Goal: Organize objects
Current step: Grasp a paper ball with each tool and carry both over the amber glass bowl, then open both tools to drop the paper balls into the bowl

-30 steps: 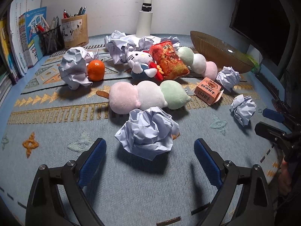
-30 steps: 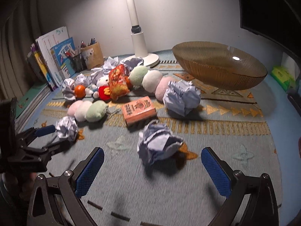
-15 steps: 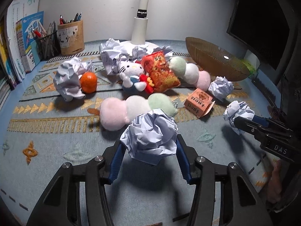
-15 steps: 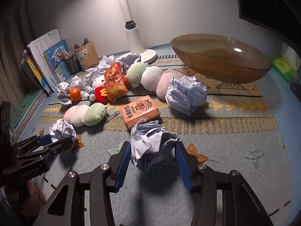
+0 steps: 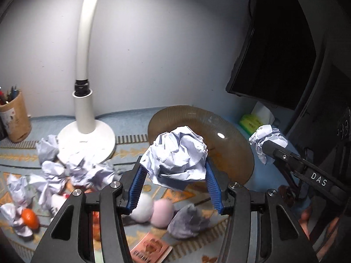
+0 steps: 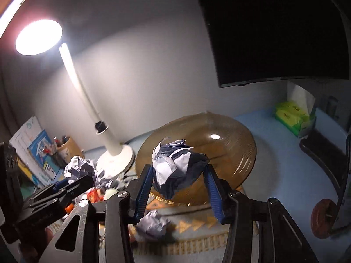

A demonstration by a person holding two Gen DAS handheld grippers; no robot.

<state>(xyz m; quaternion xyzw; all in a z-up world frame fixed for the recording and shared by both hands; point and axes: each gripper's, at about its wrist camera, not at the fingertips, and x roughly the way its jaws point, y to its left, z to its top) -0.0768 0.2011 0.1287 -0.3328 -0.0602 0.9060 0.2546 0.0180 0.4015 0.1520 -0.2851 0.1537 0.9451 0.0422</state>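
Note:
My left gripper (image 5: 174, 176) is shut on a crumpled white paper ball (image 5: 175, 155) and holds it in the air in front of the brown ribbed bowl (image 5: 230, 138). My right gripper (image 6: 177, 183) is shut on another crumpled paper ball (image 6: 177, 166), also lifted, just before the same bowl (image 6: 223, 144). The right gripper and its ball show in the left wrist view (image 5: 266, 140); the left gripper and its ball show in the right wrist view (image 6: 79, 171). More paper balls (image 5: 72, 168), plush dumplings (image 5: 153, 208), an orange (image 5: 29, 218) and a small box (image 5: 151, 249) lie on the mat below.
A white lamp (image 5: 85, 109) stands left of the bowl. A pen cup (image 5: 14, 118) and books (image 6: 33, 144) are at the far left. A dark monitor (image 6: 274, 28) hangs at the right above a green tissue pack (image 6: 294, 116).
Both grippers closed on their paper balls, then lifted them off the mat and moved toward the bowl; the views have tilted up.

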